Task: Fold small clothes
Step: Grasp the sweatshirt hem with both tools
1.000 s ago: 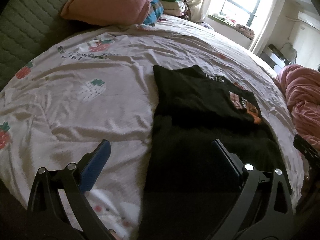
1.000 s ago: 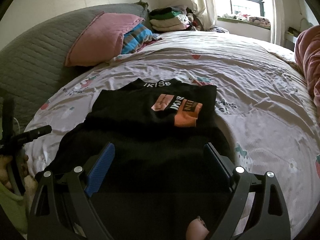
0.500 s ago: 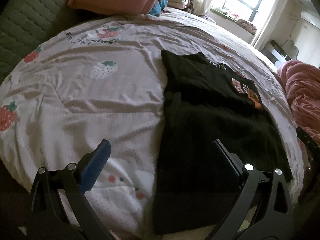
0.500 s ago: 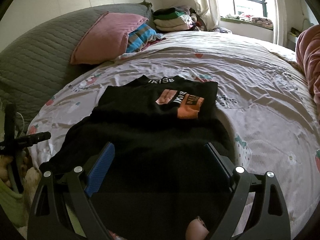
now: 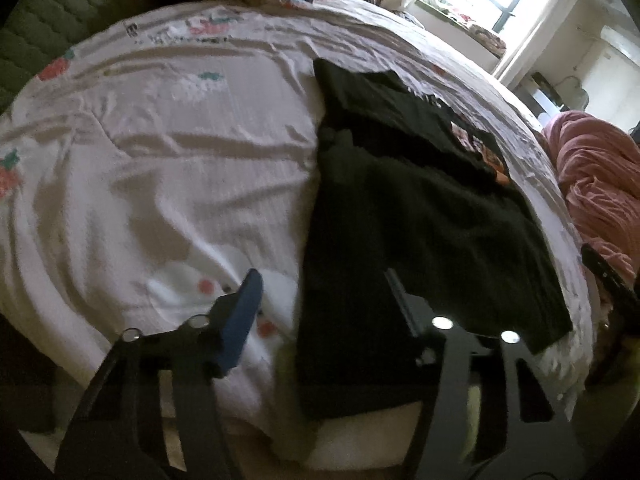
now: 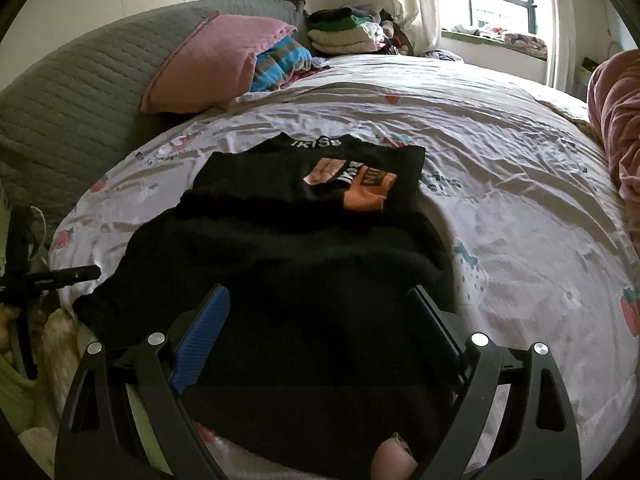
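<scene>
Black garment lies spread flat on the bed, its near hem hanging at the near edge of the mattress. An orange and pink print with white lettering shows on its far half, and white letters run along its far edge. In the left wrist view the same black garment covers the right part of the strawberry-print sheet, with bare sheet to its left.

Left tool has just been closing its jaws; they stand partly apart, the blue pad over the sheet just left of the garment's edge and the other finger over the black cloth. The picture is blurred, and no pad visibly presses on the cloth. Right tool is wide open above the near half of the garment, gripping nothing.

A pink pillow leans on the grey quilted headboard at the far left, with a stack of folded clothes beyond it. A pink blanket is bunched at the right.
</scene>
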A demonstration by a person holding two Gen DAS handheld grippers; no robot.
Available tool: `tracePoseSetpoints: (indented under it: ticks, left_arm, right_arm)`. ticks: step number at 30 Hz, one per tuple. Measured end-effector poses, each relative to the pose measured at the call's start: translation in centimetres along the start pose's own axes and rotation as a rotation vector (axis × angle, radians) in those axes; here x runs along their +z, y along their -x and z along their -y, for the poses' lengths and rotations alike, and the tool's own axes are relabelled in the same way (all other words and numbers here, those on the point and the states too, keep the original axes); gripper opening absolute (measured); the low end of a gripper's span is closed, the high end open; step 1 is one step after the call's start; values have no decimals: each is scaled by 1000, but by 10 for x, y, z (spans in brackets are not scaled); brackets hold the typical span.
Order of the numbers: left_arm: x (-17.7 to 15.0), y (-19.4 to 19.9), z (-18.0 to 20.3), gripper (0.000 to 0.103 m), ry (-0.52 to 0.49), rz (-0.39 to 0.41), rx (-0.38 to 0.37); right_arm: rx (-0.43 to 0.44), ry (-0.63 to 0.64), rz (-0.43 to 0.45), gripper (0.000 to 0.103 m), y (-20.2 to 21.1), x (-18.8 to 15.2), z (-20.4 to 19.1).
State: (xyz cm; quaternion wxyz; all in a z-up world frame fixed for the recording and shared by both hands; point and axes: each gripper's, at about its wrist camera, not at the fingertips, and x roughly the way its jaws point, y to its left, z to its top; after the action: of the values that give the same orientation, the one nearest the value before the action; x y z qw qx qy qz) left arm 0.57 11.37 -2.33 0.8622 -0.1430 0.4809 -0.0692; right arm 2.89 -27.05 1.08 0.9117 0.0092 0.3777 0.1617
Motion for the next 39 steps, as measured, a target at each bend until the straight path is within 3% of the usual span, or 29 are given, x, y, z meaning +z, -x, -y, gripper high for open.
tracePoseSetpoints:
  ticks: [9, 13, 17, 27, 29, 31, 36, 38, 39]
  left_arm:
    - [-20, -7, -2, 42, 17, -53, -29]
    - [-24, -7, -1, 31, 14, -56, -34]
    - [-24, -6, 2, 11, 4, -49, -38]
    - [-16, 5, 11, 5, -11, -10, -54]
    - [-15, 6, 12, 5, -15, -9, -57]
    - [-16, 3, 11, 5, -10, -17, -53]
    - [-21, -5, 4, 7, 6, -50, -51]
    - [-22, -8, 3, 10, 10, -58, -51]
    - [-23, -9, 2, 11, 14, -63, -50]
  right_arm:
    - [-20, 0, -40, 89, 3, -18, 10]
    - [-40, -8, -79, 89, 2, -31, 18]
    - [-54, -33, -126, 89, 1, -48, 30]
    - [-62, -87, -229, 89, 9, -76, 61]
    - [-42, -88, -251, 82, 7, -79, 63]
    - [-25, -82, -268, 63, 5, -82, 62]
    - [-3, -80, -311, 49, -5, -87, 59]
    - [9, -87, -311, 38, -7, -90, 60]
    - [12, -78, -304, 27, -6, -89, 58]
